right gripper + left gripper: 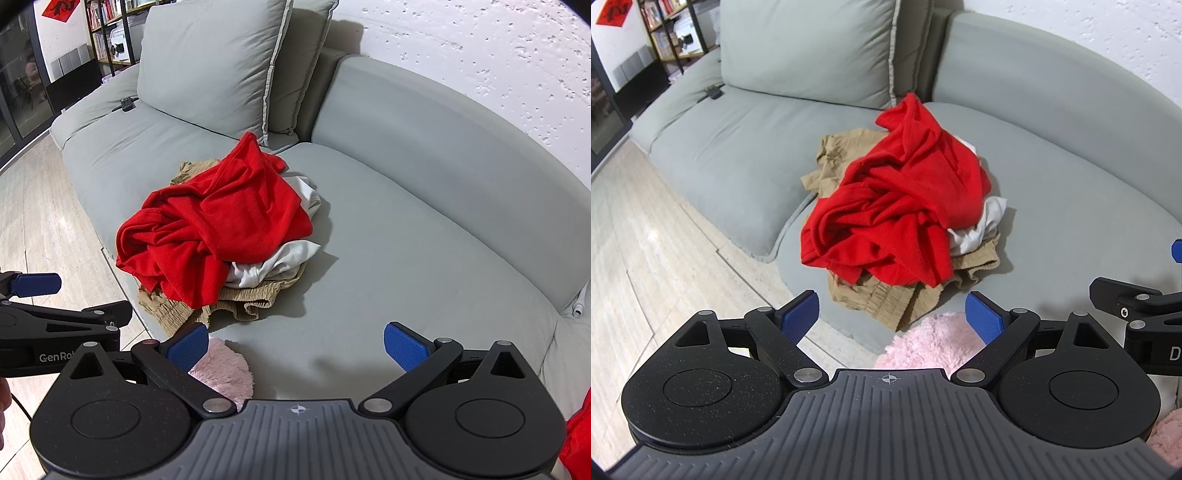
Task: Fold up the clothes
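A crumpled red garment tops a heap on the grey sofa seat. Under it lie a white garment and tan ribbed clothes. My left gripper hovers open just short of the heap, nothing between its blue pads. My right gripper hangs open over the bare seat to the right of the heap, also empty. Each gripper shows at the edge of the other's view.
A pink fluffy item lies at the seat's front edge below the grippers. Grey back cushions stand behind the heap. A small dark object rests on the far seat. Pale floor lies left. Red fabric shows at bottom right.
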Demonstrator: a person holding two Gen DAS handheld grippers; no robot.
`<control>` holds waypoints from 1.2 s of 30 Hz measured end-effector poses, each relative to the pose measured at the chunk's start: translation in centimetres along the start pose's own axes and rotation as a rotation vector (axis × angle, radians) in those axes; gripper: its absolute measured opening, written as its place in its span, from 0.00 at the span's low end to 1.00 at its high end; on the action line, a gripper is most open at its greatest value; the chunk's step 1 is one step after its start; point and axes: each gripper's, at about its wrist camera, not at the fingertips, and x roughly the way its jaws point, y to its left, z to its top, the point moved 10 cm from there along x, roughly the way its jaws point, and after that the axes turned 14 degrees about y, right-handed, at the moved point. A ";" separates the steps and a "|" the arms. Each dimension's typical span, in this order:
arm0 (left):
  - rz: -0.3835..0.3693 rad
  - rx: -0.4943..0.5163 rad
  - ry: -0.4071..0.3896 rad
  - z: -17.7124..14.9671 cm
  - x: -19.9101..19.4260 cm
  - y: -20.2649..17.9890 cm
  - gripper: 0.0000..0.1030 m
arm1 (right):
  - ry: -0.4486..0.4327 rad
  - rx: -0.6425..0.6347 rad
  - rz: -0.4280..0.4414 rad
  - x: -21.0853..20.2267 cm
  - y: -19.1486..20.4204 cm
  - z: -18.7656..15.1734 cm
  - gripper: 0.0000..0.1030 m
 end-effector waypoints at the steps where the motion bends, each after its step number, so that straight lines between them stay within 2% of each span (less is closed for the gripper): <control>1: -0.001 -0.001 0.002 0.0 0.2 0.1 0.88 | 0.003 -0.001 0.000 0.1 0.1 0.1 0.99; 9: -0.001 -0.014 0.011 0.6 1.9 0.9 0.88 | 0.018 -0.007 -0.004 1.5 0.8 0.7 0.99; 13: -0.047 -0.022 -0.005 1.1 3.5 1.7 0.88 | 0.028 -0.013 0.005 3.0 1.6 1.4 0.99; 16: -0.054 -0.014 -0.029 1.6 4.4 2.3 0.87 | 0.010 -0.008 0.040 4.1 2.3 2.4 0.99; 18: -0.064 -0.005 -0.054 2.1 5.1 3.0 0.85 | -0.020 -0.020 0.064 4.7 2.9 3.4 0.99; 20: -0.077 -0.001 -0.080 2.8 5.9 4.0 0.71 | -0.048 -0.033 0.087 5.4 3.4 4.3 0.97; 23: -0.086 0.009 -0.105 3.7 6.9 5.4 0.60 | -0.071 -0.058 0.122 6.7 4.5 5.9 0.91; 25: -0.096 0.024 -0.129 4.3 7.4 6.1 0.59 | -0.083 -0.076 0.160 7.6 5.4 6.9 0.84; 29: -0.121 0.048 -0.214 5.9 7.9 7.3 0.68 | -0.075 -0.126 0.232 10.1 7.4 8.8 0.60; 33: -0.127 0.065 -0.274 7.2 8.0 7.7 0.72 | -0.087 -0.186 0.229 11.4 8.8 9.8 0.55; 36: -0.132 0.121 -0.271 7.9 9.1 7.3 0.72 | -0.088 -0.248 0.227 12.5 10.1 10.4 0.51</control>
